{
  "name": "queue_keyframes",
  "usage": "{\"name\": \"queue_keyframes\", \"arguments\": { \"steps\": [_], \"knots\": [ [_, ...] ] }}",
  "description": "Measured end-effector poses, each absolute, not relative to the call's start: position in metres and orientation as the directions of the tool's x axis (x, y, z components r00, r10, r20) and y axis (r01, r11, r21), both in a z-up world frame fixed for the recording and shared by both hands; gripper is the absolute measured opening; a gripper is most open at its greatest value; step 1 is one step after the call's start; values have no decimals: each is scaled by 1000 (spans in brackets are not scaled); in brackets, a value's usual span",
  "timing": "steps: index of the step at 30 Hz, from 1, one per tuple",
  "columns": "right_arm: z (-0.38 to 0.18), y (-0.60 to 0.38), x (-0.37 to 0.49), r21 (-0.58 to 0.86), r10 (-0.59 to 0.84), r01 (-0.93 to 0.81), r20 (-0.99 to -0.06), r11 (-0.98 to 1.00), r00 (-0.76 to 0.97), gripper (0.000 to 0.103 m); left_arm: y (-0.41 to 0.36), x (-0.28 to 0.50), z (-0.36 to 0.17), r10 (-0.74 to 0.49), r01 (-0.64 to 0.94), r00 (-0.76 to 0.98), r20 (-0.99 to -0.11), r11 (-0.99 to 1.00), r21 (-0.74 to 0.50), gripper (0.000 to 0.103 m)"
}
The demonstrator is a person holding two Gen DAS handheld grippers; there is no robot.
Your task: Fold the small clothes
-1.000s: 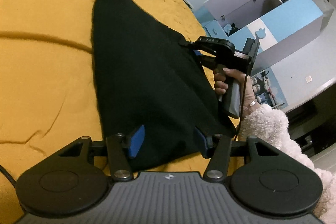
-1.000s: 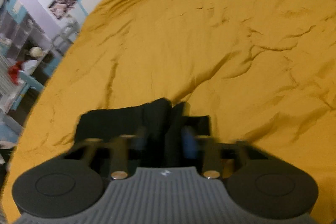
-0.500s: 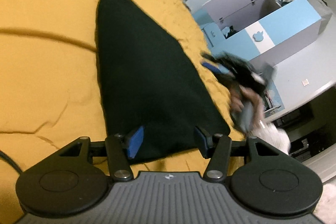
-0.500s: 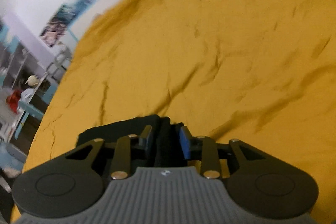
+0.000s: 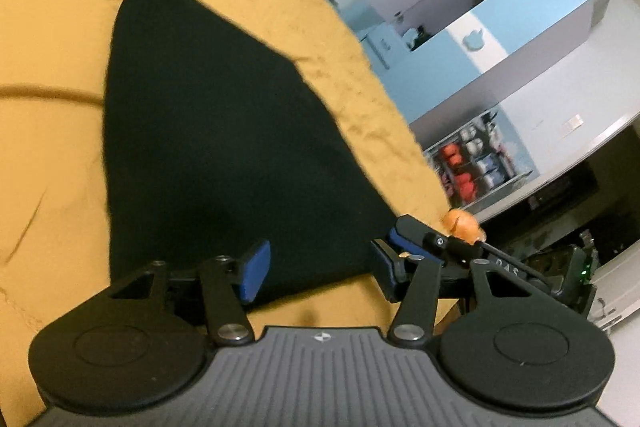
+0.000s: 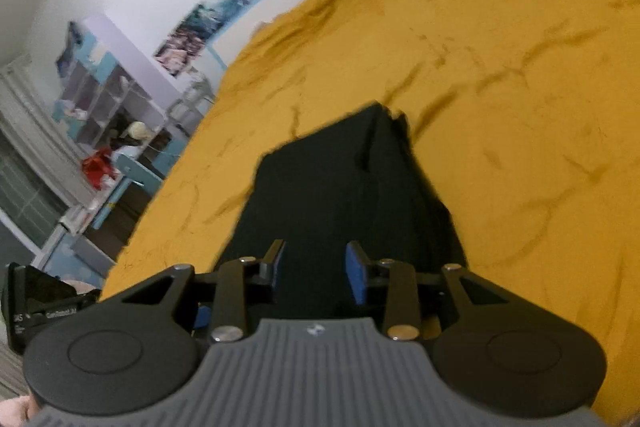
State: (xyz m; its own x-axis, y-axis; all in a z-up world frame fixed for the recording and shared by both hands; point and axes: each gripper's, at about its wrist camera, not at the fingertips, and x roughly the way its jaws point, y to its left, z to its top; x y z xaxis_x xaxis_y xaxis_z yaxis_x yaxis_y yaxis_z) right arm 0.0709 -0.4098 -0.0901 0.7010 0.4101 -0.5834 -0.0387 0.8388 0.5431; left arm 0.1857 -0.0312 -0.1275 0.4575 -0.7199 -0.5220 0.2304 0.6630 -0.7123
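A small black garment [image 5: 216,147] lies folded flat on the mustard-yellow bedspread [image 5: 48,155]. In the left wrist view it tapers to a point far from me. My left gripper [image 5: 320,269] is open over its near edge, holding nothing. The right gripper's tip [image 5: 416,237] shows at the garment's near right corner. In the right wrist view the garment [image 6: 340,195] runs away from my right gripper [image 6: 316,271], whose jaws stand open above the cloth's near end, empty.
The bedspread [image 6: 520,107] is wrinkled all round the garment. A white and blue toy chest [image 5: 500,39] with its lid up stands beyond the bed's right edge. Cubby shelves [image 6: 108,115] stand off the bed's left side.
My right gripper let go of the garment's far side, opened, and pulled back to the near edge beside my left gripper. The lifted fold now lies flat. My left gripper stayed open.
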Motion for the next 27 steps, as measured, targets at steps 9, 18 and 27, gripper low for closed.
{"name": "queue_keyframes", "arguments": {
  "steps": [9,18,27],
  "knots": [
    [-122,-431,61,555,339,104,-635,826,695,6,9,159,-162,-705,159,484,-518,653,-740,48],
    [-129,-435,69,556,342,111,-643,824,686,8,40,128,-135,-682,131,573,-455,624,-770,50],
    [-130,-431,72,559,347,105,-639,822,687,19,64,148,-167,-652,-45,561,-511,592,-805,61]
  ]
}}
